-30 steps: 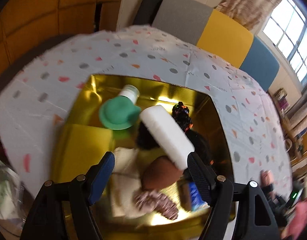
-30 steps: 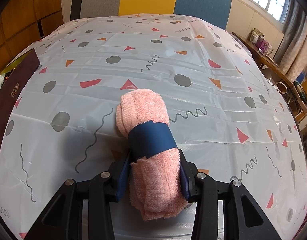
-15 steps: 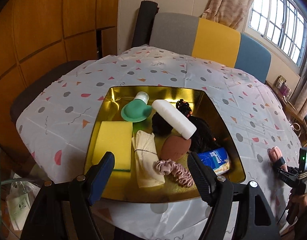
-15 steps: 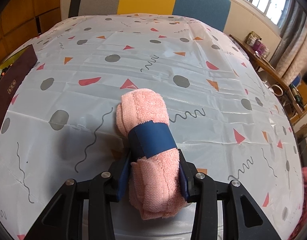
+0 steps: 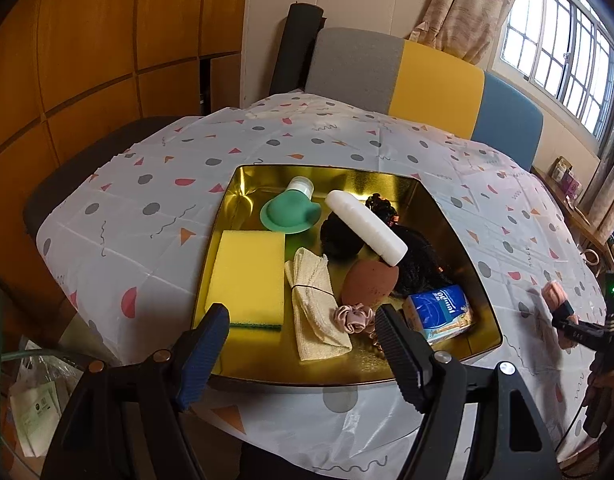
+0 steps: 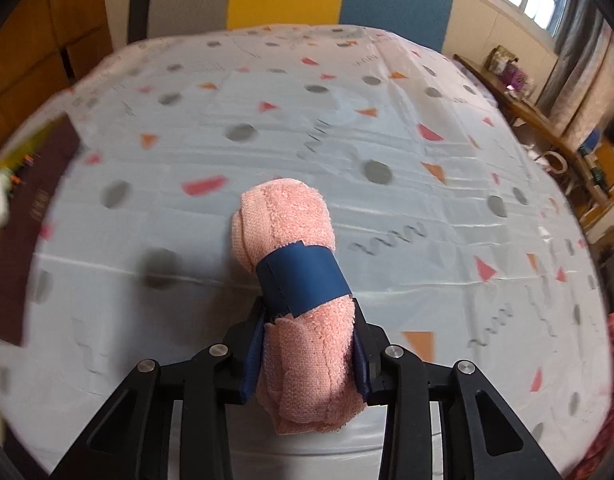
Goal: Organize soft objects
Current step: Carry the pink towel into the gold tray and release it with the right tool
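Observation:
A gold tray (image 5: 447,216) on the patterned tablecloth holds a yellow sponge (image 5: 247,276), a cream cloth (image 5: 313,304), a pink scrunchie (image 5: 353,317), a brown egg-shaped sponge (image 5: 369,282), a white bottle (image 5: 365,226), a green hat-shaped piece (image 5: 291,212), black hair (image 5: 419,264) and a blue tissue pack (image 5: 441,312). My left gripper (image 5: 301,314) hangs open and empty over the tray's near edge. My right gripper (image 6: 309,312) is closing its jaws on a pink towel roll (image 6: 285,220) with a blue band, and the pads press its sides. The roll (image 5: 553,292) also shows right of the tray.
A dark brown flat cover (image 6: 35,220) lies at the table's left in the right wrist view. Chairs in grey, yellow and blue (image 5: 427,80) stand behind the table. Bags (image 5: 31,392) lie on the floor at the left. A cluttered shelf (image 6: 547,128) runs along the right.
My left gripper has drawn back from the tray, so the whole tray now shows. The right gripper has squeezed tighter on the towel roll and risen slightly off the cloth.

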A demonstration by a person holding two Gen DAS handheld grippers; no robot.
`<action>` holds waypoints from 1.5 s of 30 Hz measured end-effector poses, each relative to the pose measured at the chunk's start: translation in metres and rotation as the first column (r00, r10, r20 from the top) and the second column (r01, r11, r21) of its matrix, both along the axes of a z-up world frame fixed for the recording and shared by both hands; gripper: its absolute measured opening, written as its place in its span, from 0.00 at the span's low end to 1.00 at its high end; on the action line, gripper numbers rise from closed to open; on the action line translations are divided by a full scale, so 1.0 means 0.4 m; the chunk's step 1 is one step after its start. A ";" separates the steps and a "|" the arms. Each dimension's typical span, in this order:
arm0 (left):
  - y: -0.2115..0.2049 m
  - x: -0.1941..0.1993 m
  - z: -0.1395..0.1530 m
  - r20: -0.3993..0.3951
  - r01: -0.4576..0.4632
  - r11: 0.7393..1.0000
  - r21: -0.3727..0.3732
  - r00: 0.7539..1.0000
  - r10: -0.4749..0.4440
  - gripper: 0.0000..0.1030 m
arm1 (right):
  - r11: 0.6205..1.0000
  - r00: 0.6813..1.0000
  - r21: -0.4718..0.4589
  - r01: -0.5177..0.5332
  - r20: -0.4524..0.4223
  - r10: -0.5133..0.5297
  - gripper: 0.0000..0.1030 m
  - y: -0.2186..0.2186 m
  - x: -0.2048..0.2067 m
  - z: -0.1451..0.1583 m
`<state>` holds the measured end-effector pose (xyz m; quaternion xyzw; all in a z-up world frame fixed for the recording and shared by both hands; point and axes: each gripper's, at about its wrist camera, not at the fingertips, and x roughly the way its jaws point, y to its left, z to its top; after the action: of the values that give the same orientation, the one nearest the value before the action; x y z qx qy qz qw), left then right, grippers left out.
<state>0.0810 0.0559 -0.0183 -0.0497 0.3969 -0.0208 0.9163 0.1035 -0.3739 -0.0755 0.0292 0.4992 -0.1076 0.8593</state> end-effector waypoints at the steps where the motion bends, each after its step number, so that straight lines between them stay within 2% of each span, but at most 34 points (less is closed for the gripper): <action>1: 0.004 0.000 -0.002 -0.002 -0.004 1.000 -0.002 1.000 0.004 0.74 | 1.000 1.000 0.015 -0.013 0.011 0.013 0.36 0.016 0.003 0.012; 5: 0.023 0.001 -0.007 -0.007 -0.019 1.000 -0.014 1.000 0.019 0.74 | 0.993 0.994 0.062 -0.096 0.067 0.091 0.36 0.110 0.016 0.068; 10: 0.040 -0.001 -0.009 -0.007 -0.032 0.999 -0.019 0.999 0.031 0.74 | 0.970 0.969 0.106 -0.220 0.136 0.205 0.36 0.247 0.036 0.135; 16: 0.069 -0.007 -0.012 -0.003 -0.070 0.997 -0.035 0.998 0.070 0.74 | 0.930 0.940 0.166 -0.328 0.157 0.303 0.36 0.374 0.039 0.168; 20: 0.103 -0.012 -0.004 0.004 -0.106 0.993 -0.047 0.994 0.106 0.74 | 0.878 0.898 0.197 -0.436 0.157 0.411 0.36 0.482 0.037 0.183; 24: 0.125 -0.014 0.000 0.006 -0.128 0.990 -0.051 0.992 0.129 0.74 | 0.796 0.824 0.215 -0.566 0.111 0.556 0.36 0.625 0.066 0.172; 27: 0.132 -0.017 0.001 0.009 -0.136 0.989 -0.049 0.991 0.136 0.74 | 0.759 0.780 0.193 -0.621 0.062 0.623 0.36 0.711 0.100 0.144; 29: 0.131 -0.016 0.000 0.007 -0.135 0.990 -0.040 0.991 0.135 0.74 | 0.755 0.772 0.192 -0.627 0.028 0.635 0.36 0.747 0.130 0.116; 31: 0.130 -0.015 -0.003 0.005 -0.134 0.990 -0.037 0.991 0.134 0.74 | 0.784 0.791 0.132 -0.606 -0.010 0.612 0.36 0.772 0.164 0.087; 34: 0.123 -0.015 -0.004 0.007 -0.132 0.991 -0.021 0.991 0.132 0.74 | 0.817 0.821 0.122 -0.564 -0.031 0.571 0.36 0.770 0.213 0.054; 38: 0.113 -0.017 -0.001 0.014 -0.127 0.992 -0.012 0.992 0.127 0.74 | 0.829 0.833 0.107 -0.549 -0.006 0.553 0.43 0.774 0.217 0.047; 40: 0.108 -0.021 0.003 0.022 -0.123 0.992 -0.008 0.992 0.123 0.74 | 0.828 0.835 0.116 -0.548 0.016 0.550 0.49 0.774 0.204 0.052; 42: 0.101 -0.025 0.009 0.030 -0.120 0.993 0.003 0.992 0.120 0.74 | 0.837 0.844 0.112 -0.536 0.058 0.533 0.71 0.761 0.175 0.073; 44: 0.095 -0.033 0.017 0.040 -0.117 0.993 0.001 0.992 0.117 0.74 | 0.844 0.850 0.114 -0.525 0.118 0.513 0.78 0.749 0.148 0.099; 45: 0.092 -0.035 0.020 0.043 -0.118 0.993 0.002 0.992 0.117 0.74 | 0.847 0.852 0.112 -0.520 0.140 0.504 0.79 0.738 0.131 0.111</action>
<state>0.0671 0.0929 -0.0105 -0.0703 0.3737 0.0331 0.9243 0.1559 -0.0786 -0.0312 -0.0369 0.4496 0.1639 0.8773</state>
